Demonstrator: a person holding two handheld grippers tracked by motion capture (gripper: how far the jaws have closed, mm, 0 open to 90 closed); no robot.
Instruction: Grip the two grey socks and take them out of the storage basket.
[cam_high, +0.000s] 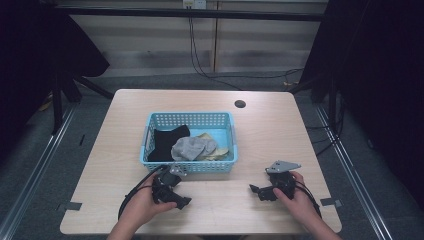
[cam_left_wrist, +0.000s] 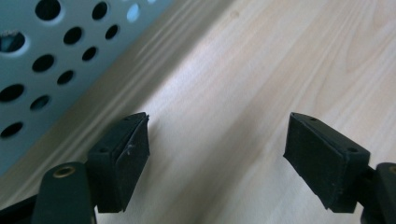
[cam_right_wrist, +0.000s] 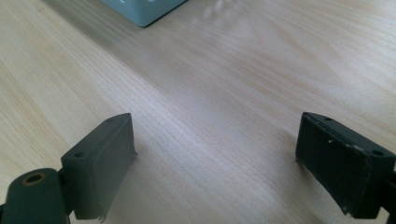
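Two grippers, left (cam_high: 181, 202) & right (cam_high: 256, 191), fingers apart, w/ basket (cam_high: 189, 166) just beyond.

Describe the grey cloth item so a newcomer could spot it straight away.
Start at the light blue perforated basket in the middle of the wooden table. The grey sock lies bunched near its front centre, between a black garment on the left and a pale yellow cloth on the right.

table (cam_high: 260, 135) lit bright, dark surrounds, soft blurry close-ups
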